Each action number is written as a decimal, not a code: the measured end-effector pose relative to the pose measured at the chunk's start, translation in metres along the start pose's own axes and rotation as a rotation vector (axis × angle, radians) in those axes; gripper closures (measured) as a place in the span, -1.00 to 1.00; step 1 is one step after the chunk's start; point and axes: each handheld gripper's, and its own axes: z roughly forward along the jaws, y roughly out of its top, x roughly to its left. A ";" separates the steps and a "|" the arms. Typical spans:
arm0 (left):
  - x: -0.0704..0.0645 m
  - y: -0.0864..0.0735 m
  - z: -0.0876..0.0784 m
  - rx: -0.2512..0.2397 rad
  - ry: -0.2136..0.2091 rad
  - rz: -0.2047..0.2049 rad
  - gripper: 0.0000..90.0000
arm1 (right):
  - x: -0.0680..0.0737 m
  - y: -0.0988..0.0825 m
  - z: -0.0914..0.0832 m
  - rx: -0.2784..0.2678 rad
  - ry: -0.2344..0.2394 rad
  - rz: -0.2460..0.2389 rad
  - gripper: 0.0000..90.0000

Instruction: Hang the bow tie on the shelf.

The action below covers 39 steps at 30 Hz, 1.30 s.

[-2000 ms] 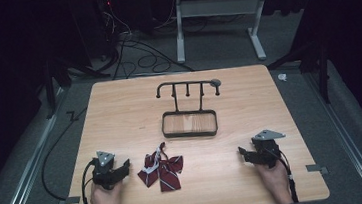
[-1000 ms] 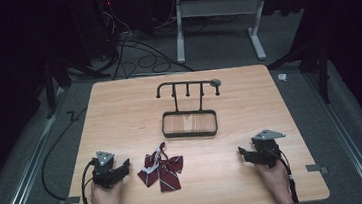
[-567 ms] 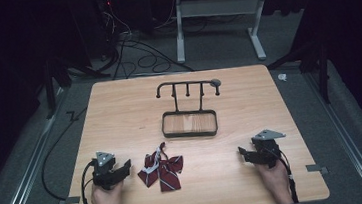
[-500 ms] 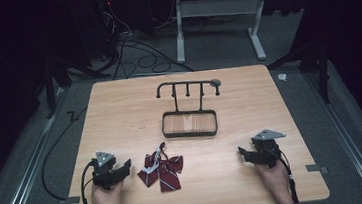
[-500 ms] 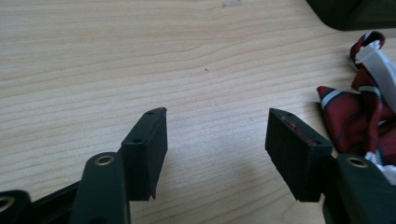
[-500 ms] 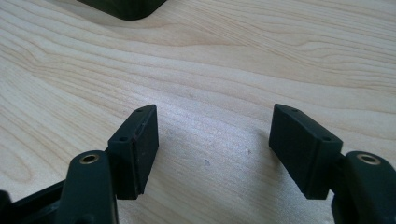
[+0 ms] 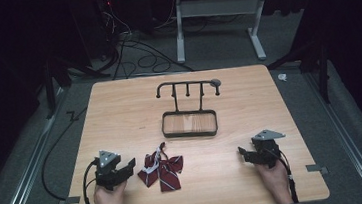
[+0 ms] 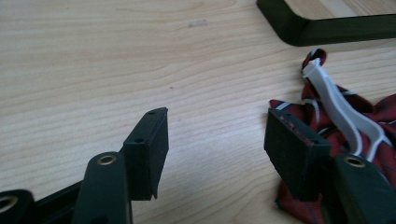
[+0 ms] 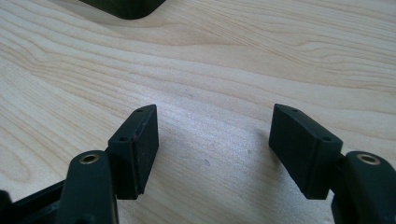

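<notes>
Lying on tabletop (image 7: 119, 108) in front of stand (image 7: 189, 123): red bow tie (image 7: 160, 168). Hovering just left of it, left gripper (image 8: 215, 140), fingers (image 8: 147, 149) wide, closing slightly, holding nothing. Resting apart, right gripper (image 9: 215, 140), wide, empty. Risking pinching only white strap (image 8: 341, 112), tie dangling, slipping.

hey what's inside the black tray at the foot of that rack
Nothing lies in the black tray: bare wood shows inside its rim, apart from the rack's two posts rising at its back edge. Nothing covers it.
</notes>
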 end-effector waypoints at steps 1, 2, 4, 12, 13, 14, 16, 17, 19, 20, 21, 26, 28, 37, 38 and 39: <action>-0.001 0.001 -0.001 -0.002 -0.002 0.004 -0.10 | 0.000 0.000 0.000 0.000 0.000 0.000 -0.24; -0.003 0.003 -0.001 -0.003 -0.007 0.011 -0.10 | 0.000 0.000 0.000 0.000 0.000 0.000 -0.24; -0.007 0.007 -0.003 -0.008 -0.018 0.019 -0.09 | 0.000 0.000 0.000 0.000 0.001 0.001 -0.24; -0.020 0.018 -0.002 0.000 -0.055 0.049 -0.06 | 0.000 0.000 0.000 0.000 0.003 0.002 -0.24; -0.020 0.018 -0.002 0.000 -0.055 0.049 -0.05 | 0.000 0.000 0.000 0.001 0.002 0.002 -0.24; -0.023 0.022 0.000 -0.004 -0.068 0.051 -0.04 | 0.000 0.000 0.000 0.000 0.003 0.002 -0.24; -0.025 0.024 0.000 0.000 -0.075 0.059 -0.04 | 0.000 0.000 0.000 0.000 0.003 0.002 -0.24; -0.027 0.025 0.001 -0.002 -0.080 0.060 -0.02 | 0.000 0.000 0.000 0.001 0.002 0.002 -0.24; -0.029 0.028 0.003 0.005 -0.090 0.068 -0.01 | 0.000 0.000 0.000 0.000 0.004 0.003 -0.24; -0.032 0.030 0.005 0.005 -0.100 0.076 0.01 | 0.000 0.000 0.000 0.000 0.003 0.003 -0.24; -0.033 0.032 0.006 0.007 -0.104 0.080 0.01 | 0.000 0.000 0.000 0.001 0.002 0.002 -0.24; -0.036 0.039 0.011 0.020 -0.129 0.100 0.06 | 0.000 0.000 0.000 0.000 0.002 0.002 -0.24; -0.038 0.043 0.014 0.029 -0.134 0.113 0.07 | 0.000 0.000 0.000 0.000 0.003 0.003 -0.24; -0.048 0.056 0.033 0.069 -0.160 0.143 0.11 | -0.001 0.000 0.000 0.000 0.006 0.005 -0.24; -0.050 0.058 0.038 0.066 -0.163 0.144 0.14 | -0.001 0.000 0.000 0.000 0.007 0.008 -0.24; -0.050 0.058 0.038 0.066 -0.163 0.144 0.14 | -0.001 0.000 0.000 0.000 0.007 0.008 -0.24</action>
